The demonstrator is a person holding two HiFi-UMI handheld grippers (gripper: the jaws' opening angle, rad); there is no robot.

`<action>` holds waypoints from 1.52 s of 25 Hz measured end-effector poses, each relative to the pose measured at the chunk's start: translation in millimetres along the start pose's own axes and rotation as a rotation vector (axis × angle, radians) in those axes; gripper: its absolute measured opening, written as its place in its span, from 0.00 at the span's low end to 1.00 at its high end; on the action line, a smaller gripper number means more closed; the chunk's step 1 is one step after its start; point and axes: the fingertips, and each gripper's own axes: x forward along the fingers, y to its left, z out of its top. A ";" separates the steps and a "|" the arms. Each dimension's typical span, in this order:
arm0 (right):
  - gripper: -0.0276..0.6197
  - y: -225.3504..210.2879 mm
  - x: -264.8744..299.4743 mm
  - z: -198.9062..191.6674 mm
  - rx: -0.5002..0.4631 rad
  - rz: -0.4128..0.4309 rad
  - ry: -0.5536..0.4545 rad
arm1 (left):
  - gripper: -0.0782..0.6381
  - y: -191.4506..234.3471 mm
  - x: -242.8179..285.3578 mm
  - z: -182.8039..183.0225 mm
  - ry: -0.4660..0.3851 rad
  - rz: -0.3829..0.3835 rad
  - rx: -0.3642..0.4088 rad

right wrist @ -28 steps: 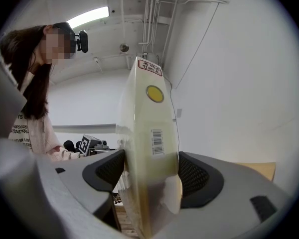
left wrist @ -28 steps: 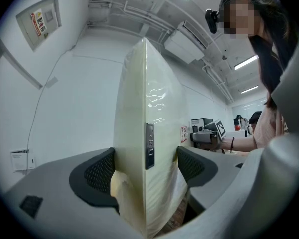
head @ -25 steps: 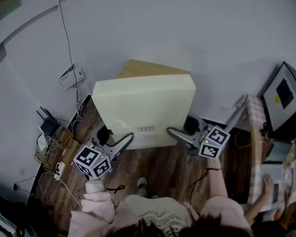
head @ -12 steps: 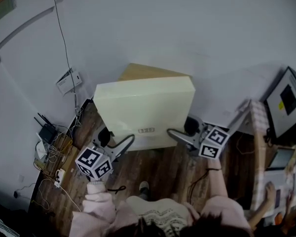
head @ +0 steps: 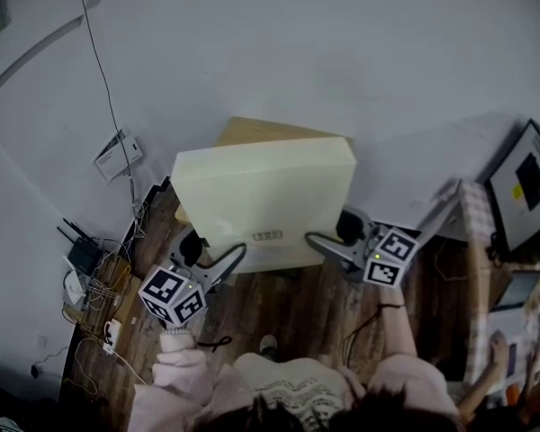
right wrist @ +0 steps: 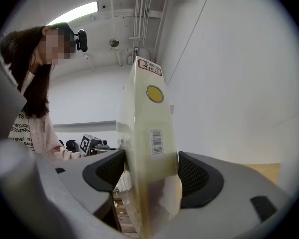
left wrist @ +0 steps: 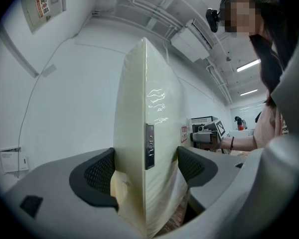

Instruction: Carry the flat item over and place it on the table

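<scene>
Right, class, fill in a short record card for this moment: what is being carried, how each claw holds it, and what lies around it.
Item: flat cream box, plastic-wrapped
Left claw: shut on the box's near edge, left part
Right claw: shut on the same edge, right part
Edge markings: barcode label, yellow round sticker
Beyond the box: tan surface; whether the box touches it cannot be told
Below: wood floor
</scene>
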 end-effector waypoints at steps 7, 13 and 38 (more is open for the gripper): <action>0.56 -22.5 18.3 -0.8 -0.002 -0.018 0.006 | 0.65 26.7 18.5 1.0 0.001 -0.022 0.002; 0.56 -34.4 37.6 -3.1 -0.007 -0.037 0.008 | 0.65 51.0 27.2 -3.3 0.000 -0.043 0.002; 0.56 -67.1 66.7 -14.0 -0.011 -0.089 0.014 | 0.65 94.6 56.8 -14.5 0.010 -0.095 0.001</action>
